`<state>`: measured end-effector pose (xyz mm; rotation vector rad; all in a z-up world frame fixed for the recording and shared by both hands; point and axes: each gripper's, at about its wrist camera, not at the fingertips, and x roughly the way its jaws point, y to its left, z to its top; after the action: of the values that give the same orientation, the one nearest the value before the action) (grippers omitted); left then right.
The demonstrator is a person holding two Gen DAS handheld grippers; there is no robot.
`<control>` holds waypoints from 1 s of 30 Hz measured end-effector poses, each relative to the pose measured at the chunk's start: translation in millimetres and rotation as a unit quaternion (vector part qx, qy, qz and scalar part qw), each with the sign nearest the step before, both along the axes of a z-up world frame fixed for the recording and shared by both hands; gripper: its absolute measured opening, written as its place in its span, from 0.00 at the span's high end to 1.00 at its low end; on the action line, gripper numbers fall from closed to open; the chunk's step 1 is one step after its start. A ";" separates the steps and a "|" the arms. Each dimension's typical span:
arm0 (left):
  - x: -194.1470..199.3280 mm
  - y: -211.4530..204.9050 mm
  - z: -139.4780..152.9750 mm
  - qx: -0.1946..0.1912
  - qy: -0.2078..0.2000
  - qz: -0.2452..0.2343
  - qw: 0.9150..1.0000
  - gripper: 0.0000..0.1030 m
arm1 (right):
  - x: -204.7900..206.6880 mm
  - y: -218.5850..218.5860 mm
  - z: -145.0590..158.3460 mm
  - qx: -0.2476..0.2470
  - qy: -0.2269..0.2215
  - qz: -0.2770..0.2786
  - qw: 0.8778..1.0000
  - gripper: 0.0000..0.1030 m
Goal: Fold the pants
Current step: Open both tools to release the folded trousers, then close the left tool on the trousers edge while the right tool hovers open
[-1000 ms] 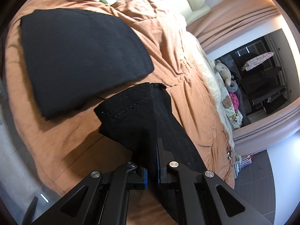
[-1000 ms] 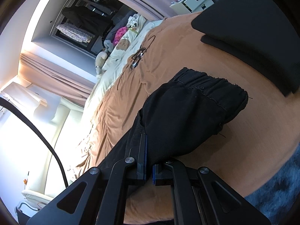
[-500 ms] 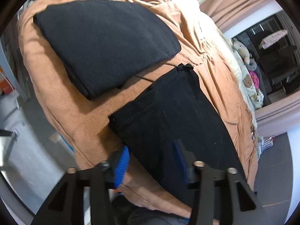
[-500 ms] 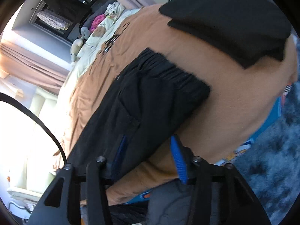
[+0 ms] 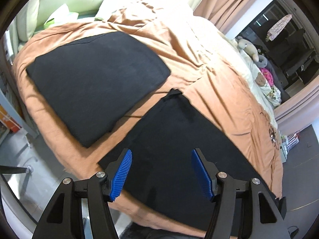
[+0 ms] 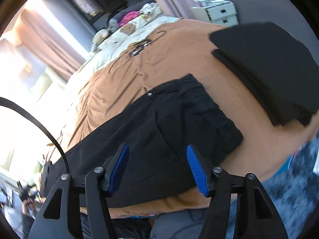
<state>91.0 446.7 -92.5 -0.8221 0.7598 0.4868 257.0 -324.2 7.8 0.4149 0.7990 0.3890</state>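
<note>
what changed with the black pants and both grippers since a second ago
Both grippers let go: the left gripper and right gripper, earlier clamped on raised black fabric pants, have just been opening and pulled back. The pants now lie flat on the orange bedspread. The folded black garment stack stayed put.

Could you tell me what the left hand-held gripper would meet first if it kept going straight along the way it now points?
Most likely the black pants spread on the orange bedspread; the left hand-held gripper is open above them, though depth is hard to judge.
</note>
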 end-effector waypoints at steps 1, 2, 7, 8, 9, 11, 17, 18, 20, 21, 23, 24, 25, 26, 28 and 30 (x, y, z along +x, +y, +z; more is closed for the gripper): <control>5.6 -1.3 1.8 0.001 -0.001 -0.002 1.000 0.38 | 5.4 3.0 -0.3 -0.006 -0.003 0.006 1.000 0.41; 12.4 -2.9 3.7 0.002 -0.001 -0.005 1.000 0.38 | 10.6 11.7 0.8 -0.014 -0.008 0.015 1.000 0.41; 36.0 -10.6 11.9 0.008 -0.003 -0.017 1.000 0.38 | 37.2 36.4 -1.6 -0.038 -0.015 0.046 0.998 0.41; 41.0 -11.6 12.9 0.011 -0.002 -0.017 1.000 0.38 | 42.8 46.0 -2.2 -0.042 -0.018 0.056 0.997 0.41; 45.9 -12.3 14.1 0.011 -0.003 -0.016 1.000 0.38 | 46.3 50.5 -2.0 -0.044 -0.019 0.064 0.997 0.41; 56.3 -13.2 15.3 0.006 -0.010 -0.015 1.000 0.38 | 56.9 59.4 -1.4 -0.045 -0.018 0.076 0.996 0.41; 78.7 -17.6 20.6 0.003 -0.024 -0.005 1.000 0.38 | 82.6 102.0 3.2 -0.063 -0.031 0.132 0.989 0.41; 82.8 -17.2 20.9 0.001 -0.023 -0.001 1.000 0.38 | 87.4 107.6 2.9 -0.066 -0.034 0.140 0.987 0.41; 88.2 -17.9 22.5 0.006 -0.020 0.001 1.000 0.38 | 96.2 123.2 2.7 -0.078 -0.037 0.156 0.984 0.41; 92.2 -18.3 23.2 0.010 -0.018 0.002 1.000 0.38 | 99.7 127.7 3.6 -0.083 -0.039 0.161 0.983 0.41; 97.3 -17.8 23.0 0.010 -0.017 0.005 1.000 0.38 | 106.8 142.3 7.0 -0.093 -0.043 0.173 0.979 0.41; 101.0 -17.0 22.1 0.008 -0.017 0.008 1.000 0.38 | 111.0 151.2 7.7 -0.098 -0.047 0.181 0.977 0.41; 103.2 -16.5 21.7 0.007 -0.017 0.009 1.000 0.38 | 114.1 158.5 8.9 -0.102 -0.049 0.188 0.976 0.41; 105.3 -16.4 21.2 0.008 -0.015 0.011 1.000 0.38 | 116.9 165.6 9.9 -0.106 -0.052 0.195 0.974 0.41; 109.5 -15.1 19.8 0.011 -0.012 0.019 1.000 0.38 | 122.2 179.2 11.6 -0.114 -0.056 0.206 0.970 0.41; 113.5 -13.0 16.5 0.011 -0.007 0.026 1.000 0.38 | 126.9 191.7 11.4 -0.120 -0.060 0.220 0.966 0.41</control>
<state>204.5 433.8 -76.0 -0.8247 0.7203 0.5346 383.9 -132.5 19.3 -0.0184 0.8073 0.7143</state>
